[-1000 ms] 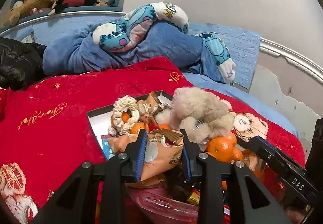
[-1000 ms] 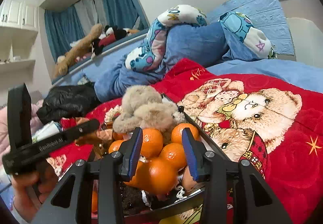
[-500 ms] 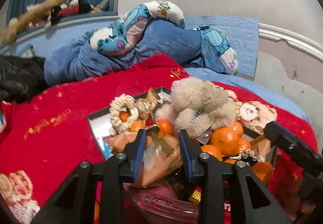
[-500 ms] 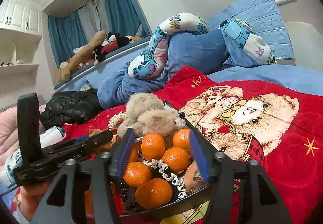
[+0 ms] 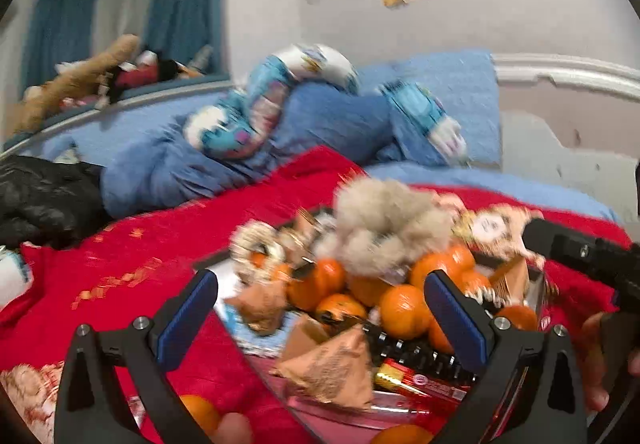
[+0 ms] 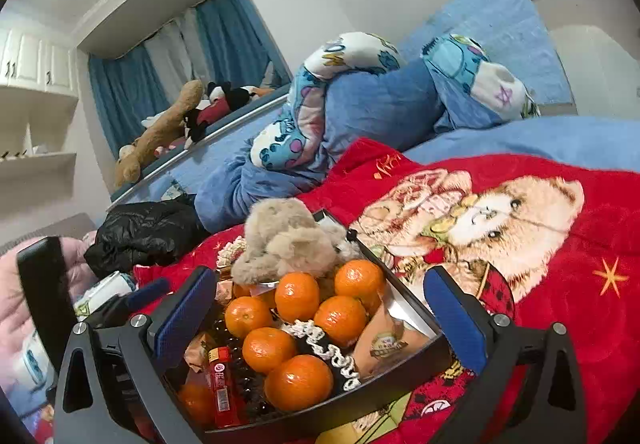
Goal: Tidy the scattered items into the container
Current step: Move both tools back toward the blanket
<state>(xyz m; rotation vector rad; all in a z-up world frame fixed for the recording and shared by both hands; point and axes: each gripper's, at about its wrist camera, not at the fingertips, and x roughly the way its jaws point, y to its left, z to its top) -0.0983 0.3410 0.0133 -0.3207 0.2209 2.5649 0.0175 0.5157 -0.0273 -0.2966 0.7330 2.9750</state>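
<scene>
- Two grippers are in use, and both have their jaws opening wide with nothing pinched between the blue pads.
- The left gripper (image 5: 320,308) fills the lower part of the left wrist view; the heaped container (image 5: 538,286) shows through the gap between its fingers, but the pads press on none of it. This view is blurred.
- The right gripper (image 6: 320,304) frames the same container (image 6: 400,368) in the lower centre of the right wrist view, its pads standing clear on either side of the load.
- The container is a dark, shallow tray lying on a red blanket (image 6: 560,324) with a bear print.
- Several oranges (image 6: 298,294) are piled in the middle of it.
- A fluffy beige plush toy (image 6: 280,240) sits on the far end of the pile, above the oranges in the frame.
- A tan snack packet (image 5: 332,368) lies at the near side of the tray in the left wrist view, beside a red wrapped bar (image 5: 416,380).
- In the right wrist view the red bar (image 6: 222,380) stands at lower left of the tray, and a crocheted white-edged strip (image 6: 324,344) runs across the oranges.
- One loose orange (image 5: 200,412) rests on the blanket at the lower left of the left wrist view, outside the tray.
- A blue quilt (image 6: 372,112) and a black jacket (image 6: 144,232) lie behind, toward the upper half.
</scene>
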